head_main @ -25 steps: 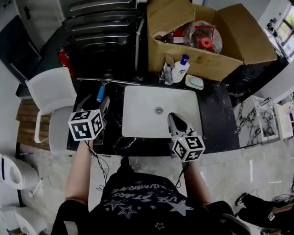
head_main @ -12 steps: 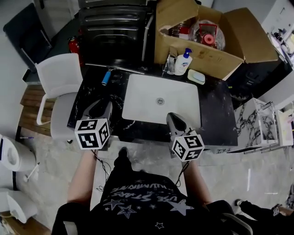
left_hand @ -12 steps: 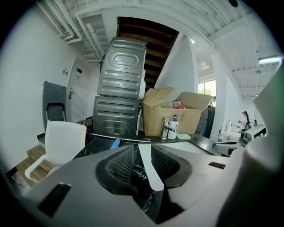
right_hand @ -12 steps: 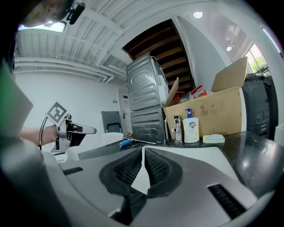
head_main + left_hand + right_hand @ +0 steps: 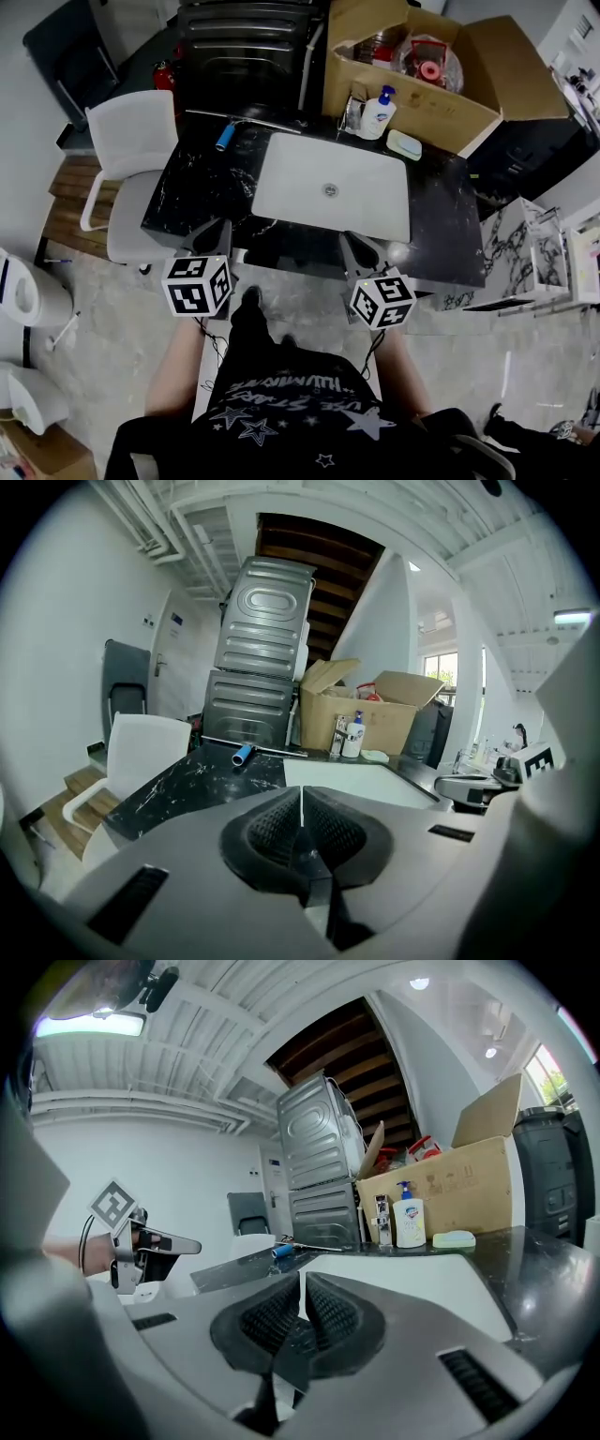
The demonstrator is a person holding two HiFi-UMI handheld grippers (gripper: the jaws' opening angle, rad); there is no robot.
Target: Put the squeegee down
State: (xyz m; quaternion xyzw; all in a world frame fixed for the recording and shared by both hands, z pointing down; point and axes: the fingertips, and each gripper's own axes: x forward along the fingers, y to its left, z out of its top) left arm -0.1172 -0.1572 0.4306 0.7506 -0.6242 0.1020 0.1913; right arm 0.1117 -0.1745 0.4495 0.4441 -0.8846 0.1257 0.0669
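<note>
Dark marbled stone makes up the bench (image 5: 192,192) in front of us, with a white sink (image 5: 366,206) set into it and a tall grey metal cabinet (image 5: 244,47) behind. We hold the left gripper (image 5: 215,230) at the near edge of the bench. Its jaws have just been closing and now stand pressed together with nothing between them. The right gripper (image 5: 352,242) sits at the same near edge, beside the front of the sink. Its jaws are likewise brought together, with only a thin slit left, and pinch nothing. The squeegee (image 5: 225,137) lies flat on the bench, well ahead of the left jaws and a little to their left. Its blue handle points back toward us and its long blade runs along the far edge. From the right jaws it lies ahead and further left, past the sink's far corner. Straight ahead of the right jaws, beyond the sink, stand a soap bottle (image 5: 377,114) and a pale soap bar (image 5: 405,144) in front of an open cardboard box (image 5: 427,108). A white chair (image 5: 127,150) stands off to the left of the left jaws, just beside the bench.
</note>
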